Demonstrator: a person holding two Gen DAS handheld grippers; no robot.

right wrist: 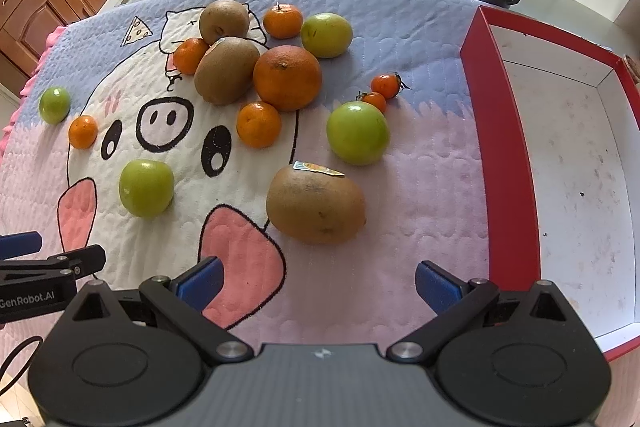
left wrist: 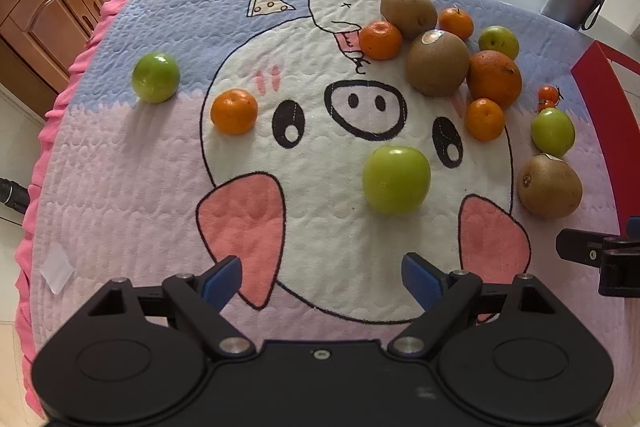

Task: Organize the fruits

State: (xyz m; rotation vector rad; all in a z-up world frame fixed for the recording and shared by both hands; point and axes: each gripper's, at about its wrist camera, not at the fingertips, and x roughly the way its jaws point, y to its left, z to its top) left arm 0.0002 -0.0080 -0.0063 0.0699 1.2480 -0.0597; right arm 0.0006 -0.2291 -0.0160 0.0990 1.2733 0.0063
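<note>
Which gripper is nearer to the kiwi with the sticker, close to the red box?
Right. The right gripper sits open directly before the kiwi; the left gripper is off to its left, facing a green apple.

Both wrist views look forward and down past their blue-padded fingers, close over the quilted pig-print cloth (left wrist: 120,167) (right wrist: 420,187); both share its scattered fruit beyond the fingertips.

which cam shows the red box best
The right wrist view: the red box shows its near wall, far corner and empty white floor, right of the fruit. The left wrist view catches only a red sliver at the right edge.
</note>
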